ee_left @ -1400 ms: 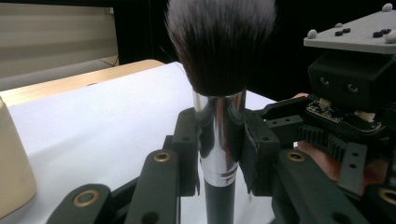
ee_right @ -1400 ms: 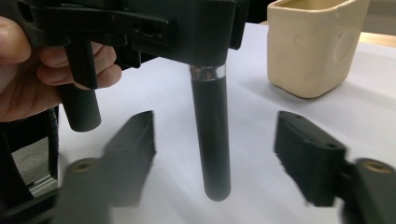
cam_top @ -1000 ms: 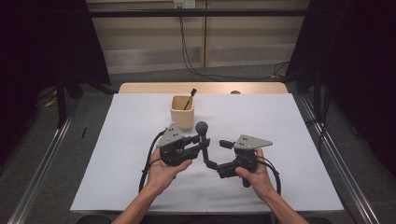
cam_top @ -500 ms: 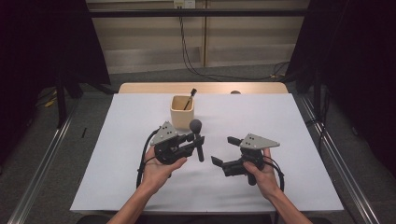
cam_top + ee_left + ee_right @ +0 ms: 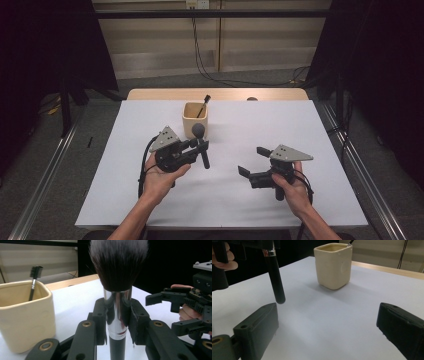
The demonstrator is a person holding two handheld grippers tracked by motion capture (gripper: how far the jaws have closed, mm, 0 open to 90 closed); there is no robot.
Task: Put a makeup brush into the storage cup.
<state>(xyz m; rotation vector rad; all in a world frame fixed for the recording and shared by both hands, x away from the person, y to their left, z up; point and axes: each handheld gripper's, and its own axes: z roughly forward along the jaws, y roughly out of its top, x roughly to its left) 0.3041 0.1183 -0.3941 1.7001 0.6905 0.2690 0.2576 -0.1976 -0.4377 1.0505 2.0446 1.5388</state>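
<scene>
Cream cup (image 5: pixel 195 117) is standing on the white desk (image 5: pixel 325 150) near the middle of its far edge; a thin black spoolie brush (image 5: pixel 202 105) is leaning inside it, its bristled tip sticking up over the rim; in the left gripper view the same brush (image 5: pixel 34 280) is resting against the cup's (image 5: pixel 26 315) inner wall; nothing else inside the cup can be made out. No writing or label is showing on the cup, the brushes or the grippers.

Left claw (image 5: pixel 199 150) is gripping a makeup brush (image 5: pixel 201 145) just in front of the cup, toward the desk's near edge; the jaws are pressing on both sides of the shiny silver ferrule (image 5: pixel 117 312); the brush is standing upright, with a full dark head of bristles paling to grey at the tips, a chrome collar below, and a glossy black handle; in the right gripper view the rounded handle end (image 5: pixel 277 282) is hanging above the desk, not touching it.

Right claw (image 5: pixel 254 161) is hovering over the desk toward its right near part, well apart from the cup; its jaws are standing wide apart with nothing between them.
</scene>
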